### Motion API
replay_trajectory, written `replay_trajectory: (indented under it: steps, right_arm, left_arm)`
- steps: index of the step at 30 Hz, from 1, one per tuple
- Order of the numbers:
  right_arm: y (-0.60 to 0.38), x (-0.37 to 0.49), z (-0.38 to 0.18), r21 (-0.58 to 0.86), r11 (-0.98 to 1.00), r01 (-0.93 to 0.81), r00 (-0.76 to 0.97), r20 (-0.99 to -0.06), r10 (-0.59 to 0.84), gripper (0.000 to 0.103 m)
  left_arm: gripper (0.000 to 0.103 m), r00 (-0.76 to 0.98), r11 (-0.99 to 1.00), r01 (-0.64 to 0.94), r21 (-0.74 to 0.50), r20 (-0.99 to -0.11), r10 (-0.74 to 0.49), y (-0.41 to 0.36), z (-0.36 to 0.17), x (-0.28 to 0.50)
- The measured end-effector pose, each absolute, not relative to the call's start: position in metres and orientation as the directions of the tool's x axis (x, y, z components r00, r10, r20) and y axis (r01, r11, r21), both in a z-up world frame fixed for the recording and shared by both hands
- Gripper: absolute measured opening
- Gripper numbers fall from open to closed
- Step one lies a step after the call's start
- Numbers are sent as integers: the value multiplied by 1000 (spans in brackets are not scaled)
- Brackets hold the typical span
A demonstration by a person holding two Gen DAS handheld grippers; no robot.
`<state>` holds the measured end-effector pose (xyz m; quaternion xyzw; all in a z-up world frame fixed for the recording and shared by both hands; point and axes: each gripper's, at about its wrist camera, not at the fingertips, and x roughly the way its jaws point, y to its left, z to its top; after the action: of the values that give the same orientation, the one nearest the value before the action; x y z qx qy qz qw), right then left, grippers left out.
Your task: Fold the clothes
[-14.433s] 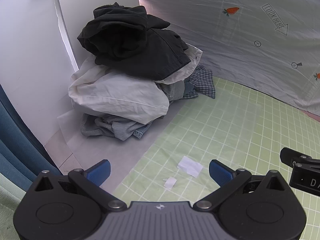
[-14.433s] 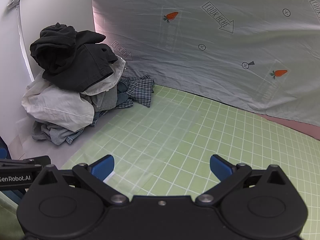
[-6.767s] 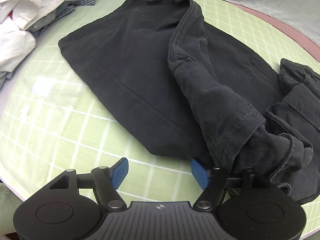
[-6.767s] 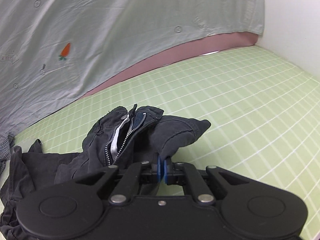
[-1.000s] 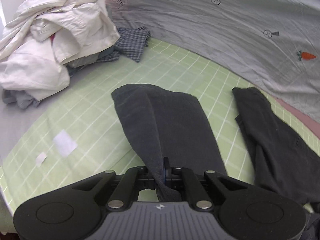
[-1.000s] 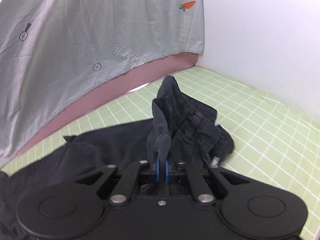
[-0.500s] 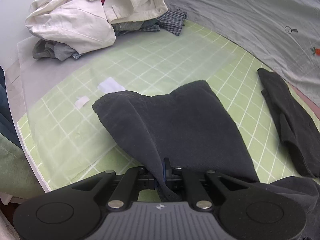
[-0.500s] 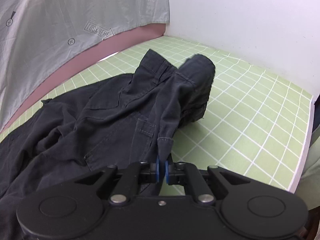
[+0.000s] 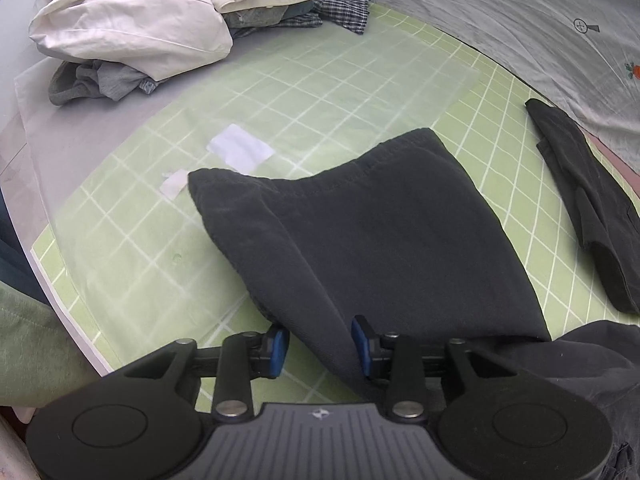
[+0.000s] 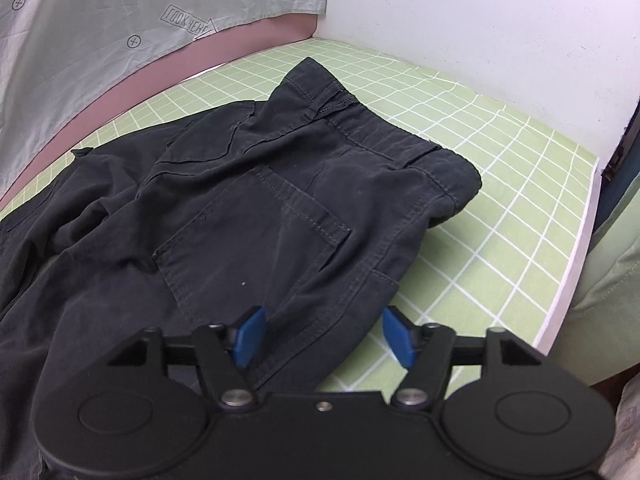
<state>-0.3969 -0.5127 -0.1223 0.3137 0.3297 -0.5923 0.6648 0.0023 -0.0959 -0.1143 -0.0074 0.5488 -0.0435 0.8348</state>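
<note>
Trousers (image 9: 380,240) are down on the green grid mat (image 9: 280,92), laid left to right across it. Both grips just let go: half a second back each gripper was clamped on a fold of the dark cloth and carrying it; now both sets of jaws are opening.

Left gripper (image 9: 320,344): pads apart, a ridge of the leg cloth between them but no longer pinched. Right gripper (image 10: 324,334): pads wide apart, seat-side edge of the cloth lying loose between them.

My read: the spread-out step is done and the garment is released flat enough to start the first fold. Next grab probably needs fresh hold points.

View differences:
- Left wrist view shows the leg ends. Near leg (image 9: 360,216) lies flat with its hem toward the far left; second leg (image 9: 584,204) lies apart at the far right, so the legs are splayed, not stacked. It also shows the unfolded pile (image 9: 132,28) at far left, white garments on top, plus two white paper scraps (image 9: 240,152) on the mat.
- Right wrist view shows the waist end only: back pocket (image 10: 256,236) up, waistband (image 10: 380,132) toward the far right, wrinkles bunched at left. White wall (image 10: 480,20) right, printed sheet (image 10: 120,12) behind, a green sleeve (image 10: 612,248) at the right edge.
</note>
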Motion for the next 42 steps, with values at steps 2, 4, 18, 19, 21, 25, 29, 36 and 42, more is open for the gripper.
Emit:
replay_trajectory:
  steps: [2,4,18,19,21,25,29,36,42]
  right_arm:
    - [-505,-389,-119,32,106,994,88,-810,-580,81]
    - [-499,-380,-117,40,104,994,93,-810,-579,83]
    - [-479,-315,-131,21,68,997,56,-819,-572,88]
    - [-479,-311,-131,17,64,998,51,-819,-572,88]
    - [-480,-304,-132,9,57,998,39,-821,-569,88]
    - [-480,-290,-131,-43,60,997,-2,-824,-567,88]
    - [-481,-282,-131,-84,53,995,-40,-825,-564,88]
    - [-482,-277,-134,-120,27,992,-85,-829,-552,88]
    - [-478,-270,-138,-148,37,988,-104,-832,-545,89]
  left_arm:
    - [51,442,998,67,6,-897,-24,-93,-101,10]
    - [60,489,996,68,58,-872,17,-90,-92,20]
    - [76,431,959,283,-25,-890,-150,-148,-127,100]
    - [76,429,954,297,-29,-889,-160,-154,-130,106]
    - [76,415,950,308,-55,-891,-186,-163,-136,116]
    - [80,385,939,327,-109,-892,-238,-180,-146,138]
    - [81,341,930,343,-132,-905,-255,-195,-160,151]
    - [24,362,931,363,-48,-913,-188,-200,-169,155]
    - [11,507,966,258,-13,-849,-147,-162,-129,158]
